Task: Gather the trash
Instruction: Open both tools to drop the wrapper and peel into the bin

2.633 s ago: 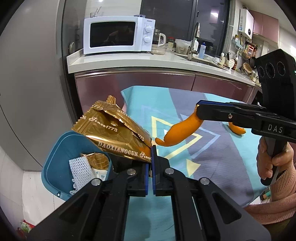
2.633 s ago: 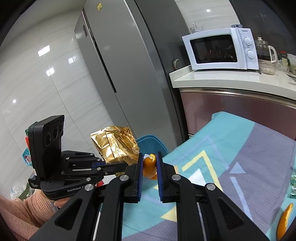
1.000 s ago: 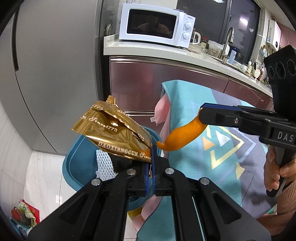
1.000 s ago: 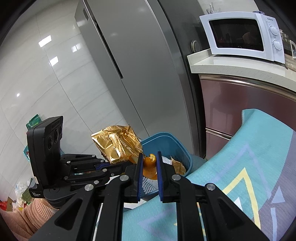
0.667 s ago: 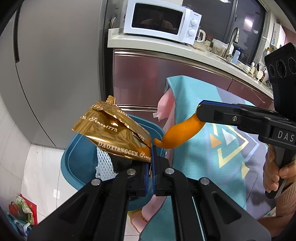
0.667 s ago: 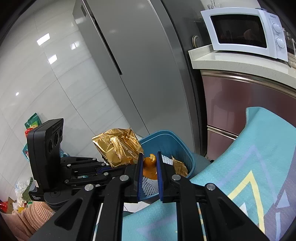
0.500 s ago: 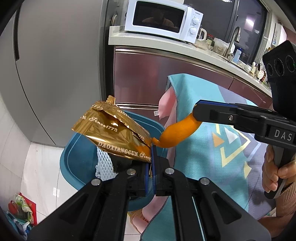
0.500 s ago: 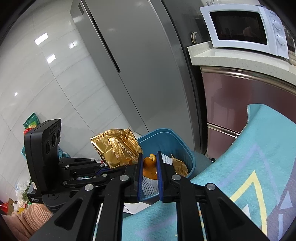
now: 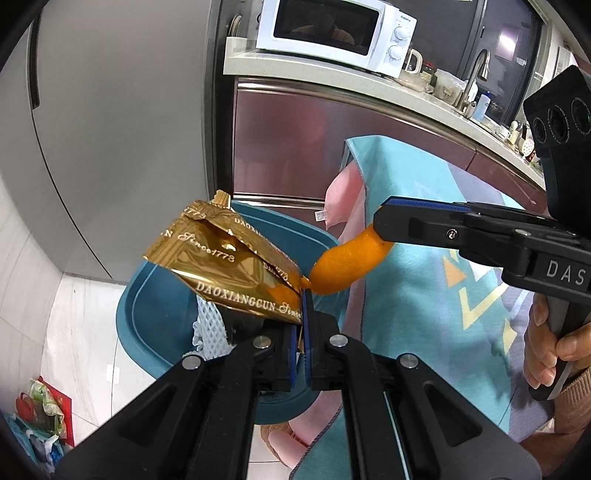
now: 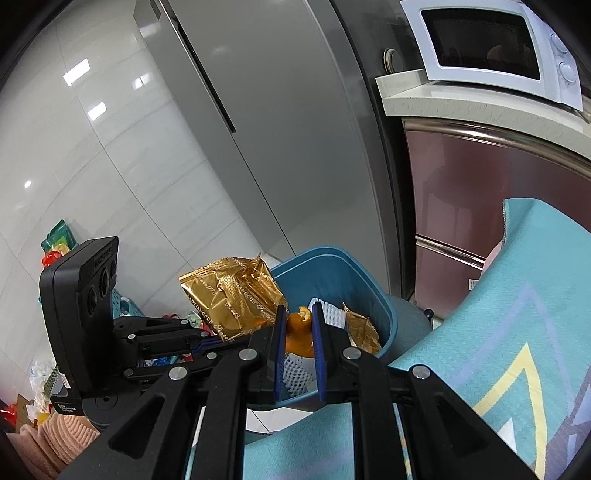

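Though half-hidden behind claws, bin (image 9: 155,314); left claw (image 9: 301,325) pinching wrapper (image 9: 225,266), right claw (image 10: 299,328) pinching peel (image 10: 297,332).

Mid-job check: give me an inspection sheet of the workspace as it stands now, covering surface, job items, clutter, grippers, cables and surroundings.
Surface: patterned teal cloth over the table, its edge hanging beside the bin.
Job's things: blue bin on the floor, already holding white foam netting and a gold wrapper scrap; gold snack wrapper; orange peel.
Clutter: coloured bags on the floor.
Grippers: left gripper shut on the gold snack wrapper; right gripper shut on the orange peel; both held over the bin.
Cables: nothing seen.
Surroundings: grey fridge, white microwave on the counter.
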Motion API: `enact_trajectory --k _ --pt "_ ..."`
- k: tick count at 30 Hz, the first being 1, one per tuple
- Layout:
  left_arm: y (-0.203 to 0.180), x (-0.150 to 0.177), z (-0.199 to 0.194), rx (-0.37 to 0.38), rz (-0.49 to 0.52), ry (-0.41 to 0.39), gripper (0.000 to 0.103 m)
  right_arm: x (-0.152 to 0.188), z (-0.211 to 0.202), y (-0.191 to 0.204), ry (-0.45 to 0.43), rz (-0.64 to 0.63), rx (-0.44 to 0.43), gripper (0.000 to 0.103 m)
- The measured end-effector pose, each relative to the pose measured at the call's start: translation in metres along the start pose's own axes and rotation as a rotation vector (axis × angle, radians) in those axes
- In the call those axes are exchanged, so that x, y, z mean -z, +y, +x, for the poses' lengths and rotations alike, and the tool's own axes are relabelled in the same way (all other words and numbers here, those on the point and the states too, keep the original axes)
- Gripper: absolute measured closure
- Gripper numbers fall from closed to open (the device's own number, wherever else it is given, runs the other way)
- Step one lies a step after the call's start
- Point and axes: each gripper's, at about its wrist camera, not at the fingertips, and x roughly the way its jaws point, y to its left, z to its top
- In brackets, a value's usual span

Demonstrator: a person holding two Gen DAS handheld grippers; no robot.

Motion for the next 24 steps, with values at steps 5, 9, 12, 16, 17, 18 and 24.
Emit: enact_trajectory --k 5,9,12,16,17,18,24 --pt "0.003 0.002 0.011 -0.005 -0.01 0.019 0.1 -0.001 0.007 -0.001 0.014 0.007 0.008 0.091" --pt "0.002 0.003 0.022 -0.007 -0.013 0.04 0.099 -0.003 0.015 -0.003 0.027 0.01 0.016 0.091" --pt "0.002 0.003 0.028 -0.007 -0.018 0.051 0.099 -0.004 0.021 -0.003 0.037 0.012 0.021 0.091" --pt "0.005 0.005 0.037 -0.008 -0.025 0.064 0.099 -0.004 0.029 -0.002 0.051 0.015 0.027 0.091" --pt "0.005 0.005 0.039 -0.008 -0.028 0.068 0.099 -0.004 0.03 -0.002 0.054 0.016 0.029 0.091" --pt "0.006 0.006 0.041 -0.007 -0.03 0.071 0.098 -0.004 0.033 -0.002 0.06 0.016 0.03 0.091" --pt "0.008 0.005 0.058 -0.007 -0.052 0.099 0.097 -0.003 0.047 -0.006 0.095 0.038 0.03 0.088"
